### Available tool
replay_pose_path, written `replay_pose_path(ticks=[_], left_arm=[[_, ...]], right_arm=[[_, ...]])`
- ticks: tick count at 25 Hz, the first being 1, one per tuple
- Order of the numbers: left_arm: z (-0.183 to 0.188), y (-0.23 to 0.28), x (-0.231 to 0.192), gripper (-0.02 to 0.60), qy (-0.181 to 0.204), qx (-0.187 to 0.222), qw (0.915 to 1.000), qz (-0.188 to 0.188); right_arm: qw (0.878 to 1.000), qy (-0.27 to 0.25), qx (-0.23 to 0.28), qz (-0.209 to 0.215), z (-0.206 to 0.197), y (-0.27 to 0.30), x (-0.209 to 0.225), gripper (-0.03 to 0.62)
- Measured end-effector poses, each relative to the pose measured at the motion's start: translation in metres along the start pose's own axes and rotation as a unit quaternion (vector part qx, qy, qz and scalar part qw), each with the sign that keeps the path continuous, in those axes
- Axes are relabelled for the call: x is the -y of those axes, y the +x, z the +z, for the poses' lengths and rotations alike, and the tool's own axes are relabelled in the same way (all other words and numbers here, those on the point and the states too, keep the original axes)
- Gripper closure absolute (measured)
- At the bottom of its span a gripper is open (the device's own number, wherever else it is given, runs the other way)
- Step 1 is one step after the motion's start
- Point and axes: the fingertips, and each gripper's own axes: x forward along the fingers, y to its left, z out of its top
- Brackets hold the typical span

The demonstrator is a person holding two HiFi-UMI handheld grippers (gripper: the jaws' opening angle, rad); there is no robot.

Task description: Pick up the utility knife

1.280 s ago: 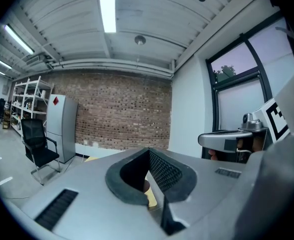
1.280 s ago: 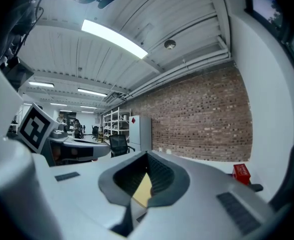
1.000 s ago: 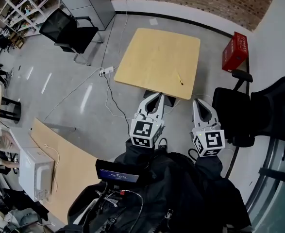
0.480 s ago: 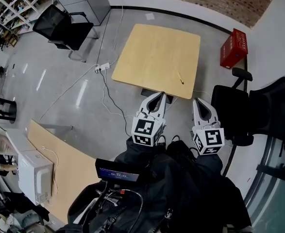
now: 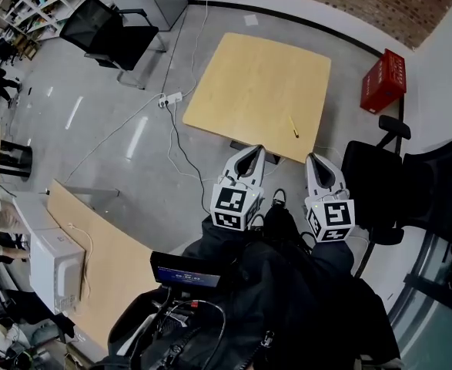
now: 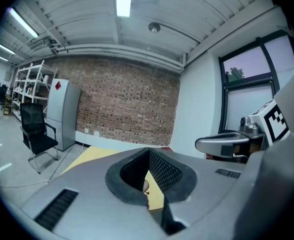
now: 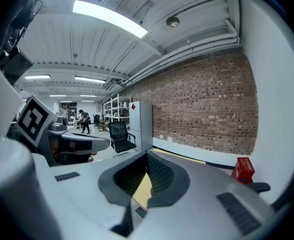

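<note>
The utility knife (image 5: 293, 126) is a thin yellow stick lying near the front right edge of the square wooden table (image 5: 249, 91). My left gripper (image 5: 253, 151) hangs just before the table's near edge, its jaws shut with nothing in them. My right gripper (image 5: 316, 159) is level with it further right, a short way below the knife, also shut and empty. In the left gripper view the shut jaws (image 6: 148, 151) point over the table (image 6: 94, 156) at a brick wall. In the right gripper view the jaws (image 7: 147, 156) are likewise shut.
A red crate (image 5: 383, 82) stands on the floor right of the table. Black office chairs stand at the right (image 5: 380, 177) and far left (image 5: 106, 33). A power strip (image 5: 169, 99) with trailing cables lies left of the table. A second wooden top (image 5: 106, 264) carries a white appliance (image 5: 52, 272).
The head view has shifted, so the table and knife sit a little further right and nearer to the grippers. Both grippers stay shut, side by side.
</note>
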Motion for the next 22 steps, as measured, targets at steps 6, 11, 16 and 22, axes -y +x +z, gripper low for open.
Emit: replay_pose_path(ticks=[6, 11, 16, 22], left_arm=[[0.003, 0.04, -0.007, 0.581, 0.005, -0.012, 0.9998, 0.014], [-0.002, 0.085, -0.007, 0.581, 0.005, -0.026, 0.9994, 0.024], [-0.004, 0.121, -0.006, 0.581, 0.015, -0.042, 0.9985, 0.033], [-0.014, 0.139, -0.007, 0.581, 0.018, -0.063, 0.9967, 0.048]], right_arm=[[1.0, 0.007, -0.012, 0.018, -0.004, 0.028, 0.027, 0.589], [0.999, 0.018, -0.02, 0.036, -0.01, 0.052, 0.064, 0.589], [0.998, 0.032, -0.018, 0.056, -0.013, 0.071, 0.093, 0.589], [0.995, 0.054, -0.032, 0.075, -0.029, 0.089, 0.108, 0.589]])
